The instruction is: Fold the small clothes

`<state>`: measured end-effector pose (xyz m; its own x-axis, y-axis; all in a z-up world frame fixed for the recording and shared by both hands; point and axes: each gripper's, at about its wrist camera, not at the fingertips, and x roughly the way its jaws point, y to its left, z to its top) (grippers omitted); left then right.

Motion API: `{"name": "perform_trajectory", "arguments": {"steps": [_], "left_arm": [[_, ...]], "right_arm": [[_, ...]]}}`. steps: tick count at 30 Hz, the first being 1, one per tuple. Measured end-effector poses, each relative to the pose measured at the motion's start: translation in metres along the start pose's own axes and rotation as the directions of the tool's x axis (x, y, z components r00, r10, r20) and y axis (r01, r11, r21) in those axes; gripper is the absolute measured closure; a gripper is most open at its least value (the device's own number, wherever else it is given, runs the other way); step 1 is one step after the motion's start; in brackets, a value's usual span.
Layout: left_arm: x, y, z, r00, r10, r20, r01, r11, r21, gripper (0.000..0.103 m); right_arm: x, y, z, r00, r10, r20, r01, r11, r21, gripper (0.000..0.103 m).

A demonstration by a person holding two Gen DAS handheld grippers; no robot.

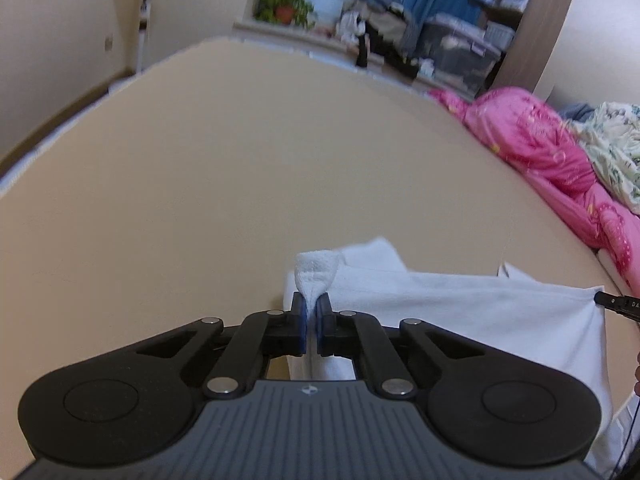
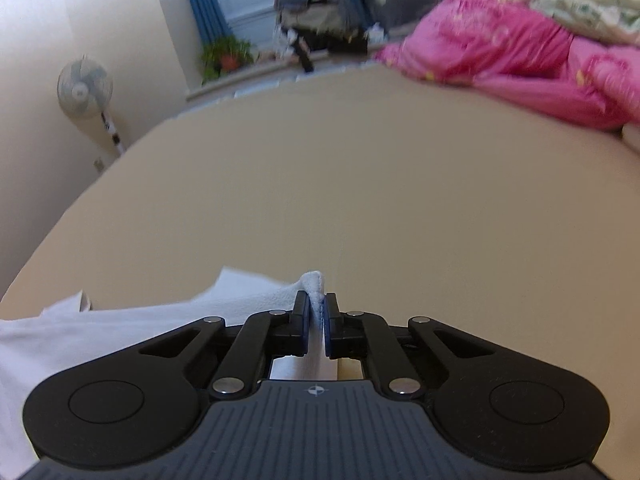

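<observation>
Claws (image 1: pixel 311 307) (image 2: pixel 318 307) each pinch white cloth (image 1: pixel 460 312) (image 2: pixel 120 332) corners.

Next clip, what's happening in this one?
A person is folding a white cloth on a tan bed surface, using a pair of tongs in each hand. The left tongs are shut on one bunched corner of the cloth, and the right tongs are shut on another, with the cloth stretched between them. Part of it lies on the surface. A pink quilt is heaped at the far right of the bed.
</observation>
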<state>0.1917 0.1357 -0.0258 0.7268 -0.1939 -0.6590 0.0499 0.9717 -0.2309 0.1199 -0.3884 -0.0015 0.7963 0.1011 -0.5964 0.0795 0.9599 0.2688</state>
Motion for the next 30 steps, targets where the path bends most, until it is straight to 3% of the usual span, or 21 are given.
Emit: {"name": "perform_trajectory", "arguments": {"steps": [7, 12, 19, 26, 27, 29, 30], "left_arm": [[0.011, -0.007, 0.009, 0.994, 0.044, 0.097, -0.046, 0.999, 0.021, 0.099], [0.027, -0.002, 0.013, 0.990, 0.080, 0.117, -0.081, 0.997, 0.008, 0.099], [0.059, 0.004, 0.016, 0.992, 0.113, 0.058, -0.113, 0.994, -0.007, 0.099], [0.099, 0.014, -0.002, 0.985, 0.165, -0.046, -0.163, 0.985, 0.047, 0.098], [0.102, 0.015, -0.004, 0.985, 0.161, -0.063, -0.158, 0.986, 0.050, 0.098], [0.103, 0.017, -0.002, 0.983, 0.157, -0.091, -0.153, 0.987, 0.047, 0.094], [0.101, 0.018, 0.000, 0.982, 0.156, -0.103, -0.152, 0.987, 0.045, 0.087]], "right_arm": [[0.010, 0.027, 0.008, 0.989, -0.066, 0.133, 0.084, 0.988, -0.128, 0.097], [0.028, 0.031, 0.015, 0.982, -0.080, 0.169, 0.100, 0.988, -0.113, 0.097], [0.075, 0.033, 0.015, 0.989, -0.113, 0.100, 0.124, 0.986, -0.113, 0.097], [0.125, 0.035, -0.004, 0.983, -0.172, -0.062, 0.163, 0.978, -0.133, 0.096], [0.129, 0.035, -0.004, 0.979, -0.188, -0.077, 0.177, 0.975, -0.131, 0.094], [0.126, 0.035, -0.002, 0.976, -0.205, -0.077, 0.197, 0.975, -0.100, 0.080], [0.122, 0.032, 0.000, 0.975, -0.208, -0.077, 0.204, 0.977, -0.066, 0.078]]}}
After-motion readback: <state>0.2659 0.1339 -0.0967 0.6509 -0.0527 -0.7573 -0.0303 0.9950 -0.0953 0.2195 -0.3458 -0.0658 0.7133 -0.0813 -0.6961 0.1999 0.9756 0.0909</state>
